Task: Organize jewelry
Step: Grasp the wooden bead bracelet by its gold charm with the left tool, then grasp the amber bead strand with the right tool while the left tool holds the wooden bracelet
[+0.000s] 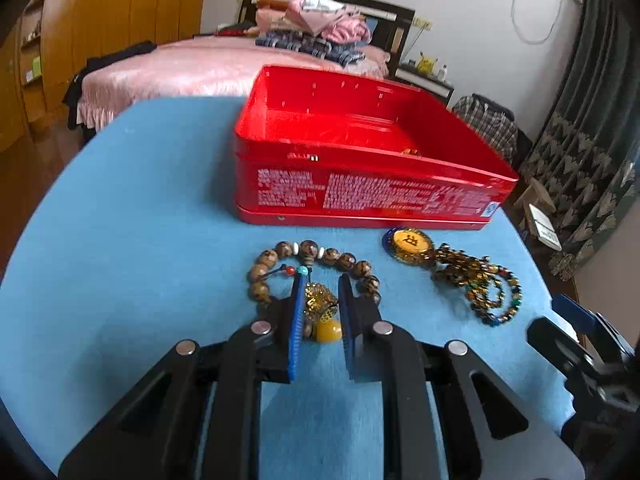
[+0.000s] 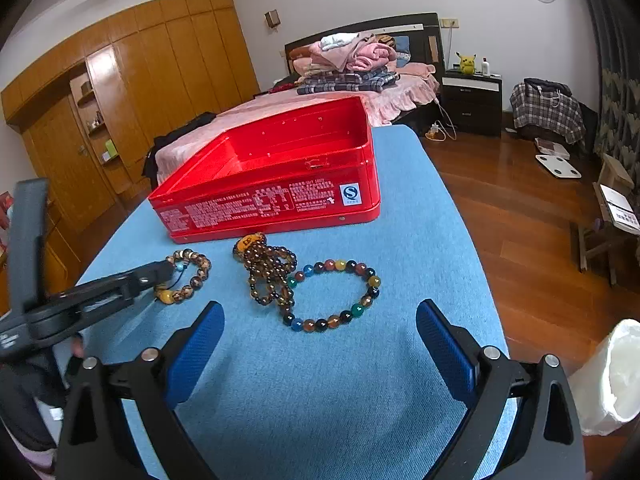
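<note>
A brown bead bracelet (image 1: 320, 258) with a gold charm and an amber bead lies on the blue table in front of an open red tin box (image 1: 360, 148). My left gripper (image 1: 322, 284) straddles its near side, jaws narrowly apart around the gold charm (image 1: 318, 300), not clearly clamped. A gold pendant necklace (image 1: 412, 246) lies to the right. In the right wrist view the brown bracelet (image 2: 192, 276), the necklace (image 2: 268, 268) and a multicoloured bead bracelet (image 2: 340, 292) lie before the box (image 2: 272, 168). My right gripper (image 2: 320, 320) is wide open, empty, near the multicoloured bracelet.
The blue table (image 2: 320, 380) drops off to a wooden floor on the right. A white lined bin (image 2: 612, 376) stands at the right edge. A bed with piled clothes (image 2: 352, 64) is behind the table.
</note>
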The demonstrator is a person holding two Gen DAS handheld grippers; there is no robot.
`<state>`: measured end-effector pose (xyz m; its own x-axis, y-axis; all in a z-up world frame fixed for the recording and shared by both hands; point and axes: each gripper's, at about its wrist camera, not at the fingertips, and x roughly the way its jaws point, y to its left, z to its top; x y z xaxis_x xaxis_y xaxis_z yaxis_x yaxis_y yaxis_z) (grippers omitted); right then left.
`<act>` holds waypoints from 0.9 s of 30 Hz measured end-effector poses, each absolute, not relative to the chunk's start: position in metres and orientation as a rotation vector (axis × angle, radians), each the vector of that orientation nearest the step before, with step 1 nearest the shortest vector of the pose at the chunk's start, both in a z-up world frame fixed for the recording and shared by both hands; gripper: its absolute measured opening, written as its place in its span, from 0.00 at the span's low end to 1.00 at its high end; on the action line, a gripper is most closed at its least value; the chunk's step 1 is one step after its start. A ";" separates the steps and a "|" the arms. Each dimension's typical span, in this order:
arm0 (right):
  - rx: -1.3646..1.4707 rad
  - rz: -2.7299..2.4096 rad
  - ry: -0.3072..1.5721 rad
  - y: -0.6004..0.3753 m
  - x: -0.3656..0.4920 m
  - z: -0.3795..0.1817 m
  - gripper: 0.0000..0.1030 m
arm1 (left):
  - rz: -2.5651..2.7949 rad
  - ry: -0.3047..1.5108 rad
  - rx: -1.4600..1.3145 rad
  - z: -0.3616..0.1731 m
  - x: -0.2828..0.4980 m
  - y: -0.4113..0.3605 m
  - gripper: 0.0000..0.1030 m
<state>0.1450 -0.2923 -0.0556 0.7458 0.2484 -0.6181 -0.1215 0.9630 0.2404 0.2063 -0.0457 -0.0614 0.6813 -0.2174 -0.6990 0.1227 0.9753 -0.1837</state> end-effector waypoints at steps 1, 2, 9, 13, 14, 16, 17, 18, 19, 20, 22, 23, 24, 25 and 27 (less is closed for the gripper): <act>0.189 0.205 0.701 -0.293 0.145 -0.056 0.92 | -0.197 0.787 -0.124 -0.058 0.201 -0.044 0.15; 0.186 0.207 0.700 -0.292 0.144 -0.055 0.92 | -0.199 0.776 -0.120 -0.056 0.197 -0.042 0.15; 0.171 0.230 0.706 -0.283 0.143 -0.054 0.92 | -0.211 0.749 -0.106 -0.047 0.173 -0.031 0.15; 0.152 0.237 0.712 -0.276 0.141 -0.054 0.91 | -0.207 0.769 -0.108 -0.054 0.170 -0.025 0.15; 0.148 0.239 0.715 -0.274 0.142 -0.055 0.89 | -0.207 0.774 -0.112 -0.056 0.170 -0.025 0.15; 0.147 0.242 0.725 -0.273 0.143 -0.056 0.86 | -0.210 0.780 -0.115 -0.059 0.170 -0.024 0.15; 0.147 0.241 0.729 -0.273 0.144 -0.056 0.83 | -0.212 0.782 -0.115 -0.060 0.171 -0.023 0.15; 0.147 0.238 0.732 -0.273 0.145 -0.057 0.80 | -0.214 0.782 -0.115 -0.061 0.171 -0.024 0.15; 0.150 0.241 0.737 -0.273 0.147 -0.057 0.78 | -0.216 0.782 -0.114 -0.061 0.170 -0.023 0.15; 0.154 0.252 0.742 -0.273 0.149 -0.057 0.73 | -0.219 0.782 -0.114 -0.061 0.170 -0.023 0.15; 0.158 0.264 0.748 -0.272 0.152 -0.057 0.67 | -0.223 0.781 -0.116 -0.062 0.171 -0.023 0.15; 0.160 0.270 0.752 -0.270 0.154 -0.056 0.64 | -0.224 0.781 -0.117 -0.062 0.171 -0.023 0.15; 0.162 0.276 0.752 -0.269 0.155 -0.056 0.61 | -0.225 0.780 -0.119 -0.061 0.171 -0.023 0.15; 0.163 0.285 0.751 -0.267 0.157 -0.056 0.60 | -0.227 0.779 -0.121 -0.061 0.171 -0.023 0.15; 0.159 0.301 0.753 -0.263 0.161 -0.054 0.55 | -0.228 0.777 -0.121 -0.060 0.173 -0.023 0.15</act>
